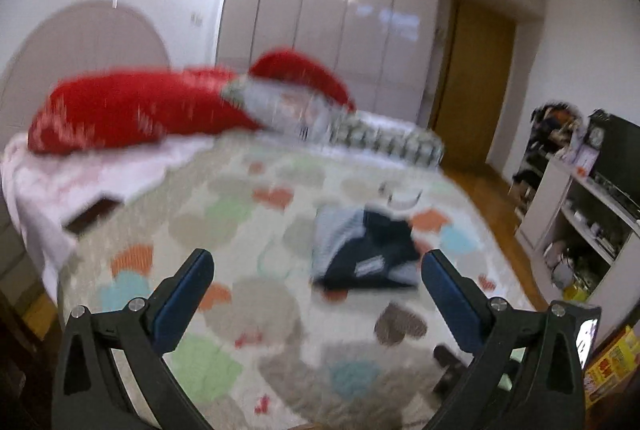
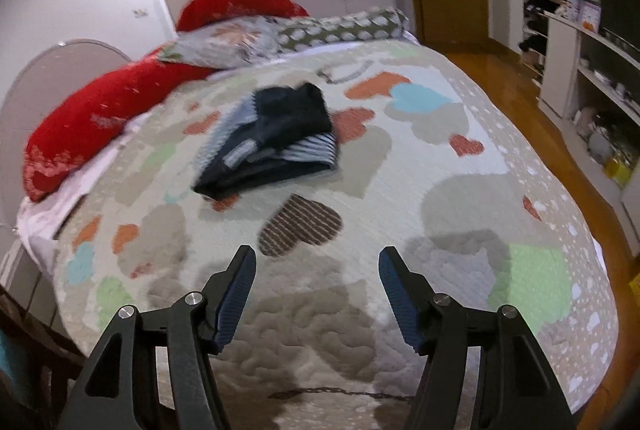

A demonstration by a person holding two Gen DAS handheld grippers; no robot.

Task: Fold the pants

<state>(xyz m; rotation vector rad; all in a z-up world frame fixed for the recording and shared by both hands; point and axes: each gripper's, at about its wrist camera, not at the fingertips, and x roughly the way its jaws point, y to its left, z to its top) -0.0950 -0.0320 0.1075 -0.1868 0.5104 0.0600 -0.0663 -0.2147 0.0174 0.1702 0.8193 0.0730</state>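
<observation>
The dark navy pants [image 1: 364,254] lie folded into a compact bundle on the heart-patterned quilt [image 1: 240,310], with a pale striped lining showing at the edges. In the right wrist view the pants [image 2: 276,133] sit mid-bed, well beyond the fingertips. My left gripper [image 1: 316,258] is wide open above the quilt, nothing between its blue pads, the bundle just beyond its right finger. My right gripper [image 2: 317,252] hangs open over the near part of the quilt [image 2: 320,330], holding nothing.
Red pillows [image 2: 80,125] and patterned pillows [image 2: 340,27] lie at the head of the bed. A dark flat object [image 1: 90,216] rests at the bed's left edge. White shelves [image 2: 592,77] full of clutter line the right wall across a wooden floor [image 2: 508,77]. A yellow box [image 1: 612,362] stands low right.
</observation>
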